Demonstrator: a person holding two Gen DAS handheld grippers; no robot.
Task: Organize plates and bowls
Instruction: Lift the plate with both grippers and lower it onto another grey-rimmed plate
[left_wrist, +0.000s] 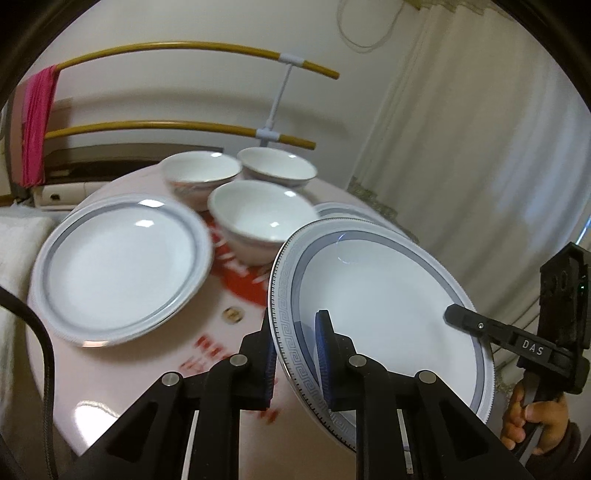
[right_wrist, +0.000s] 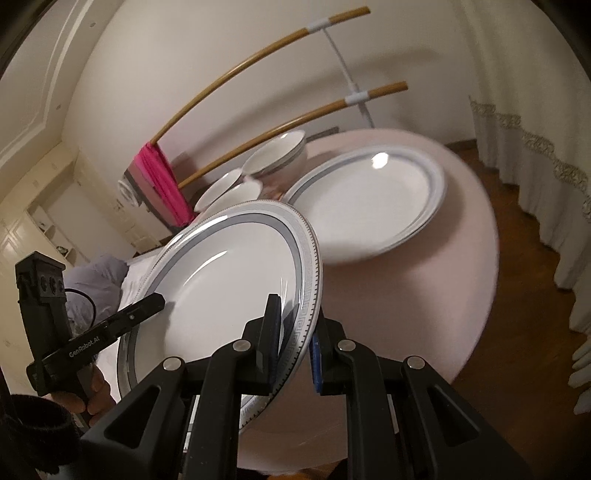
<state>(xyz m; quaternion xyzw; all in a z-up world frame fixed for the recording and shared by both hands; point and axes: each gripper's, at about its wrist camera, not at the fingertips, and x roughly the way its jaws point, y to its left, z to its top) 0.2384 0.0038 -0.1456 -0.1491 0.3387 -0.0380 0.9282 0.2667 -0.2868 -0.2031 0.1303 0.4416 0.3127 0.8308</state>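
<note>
**Both grippers clamped on one plate, raised over the round table**

The left gripper (left_wrist: 295, 354) occupies the lower centre of the left wrist view. Its blue ribbed pads pinch the patterned rim of the held plate (left_wrist: 388, 314), one pad on top and one beneath. The right gripper (right_wrist: 295, 332), lower centre of the right wrist view, is clenched on the opposite rim of the same plate. The plate is tilted and clear of the table (right_wrist: 424, 295), which is round, glossy and pale pink with red markings.

The plate is smooth white ceramic, circular, with a grey band and a key-pattern border.

Left of centre in the left view, a second plate (left_wrist: 122, 266) lies flat near the table edge. A third plate (right_wrist: 369, 206) lies in the upper right of the right view, with bare tabletop in front of it. Behind, three white bowls (left_wrist: 258, 218) stand grouped close together.

Beyond the table stand a drying rack (left_wrist: 184, 48) with yellow rails and a pink cloth (left_wrist: 37, 122)
</note>
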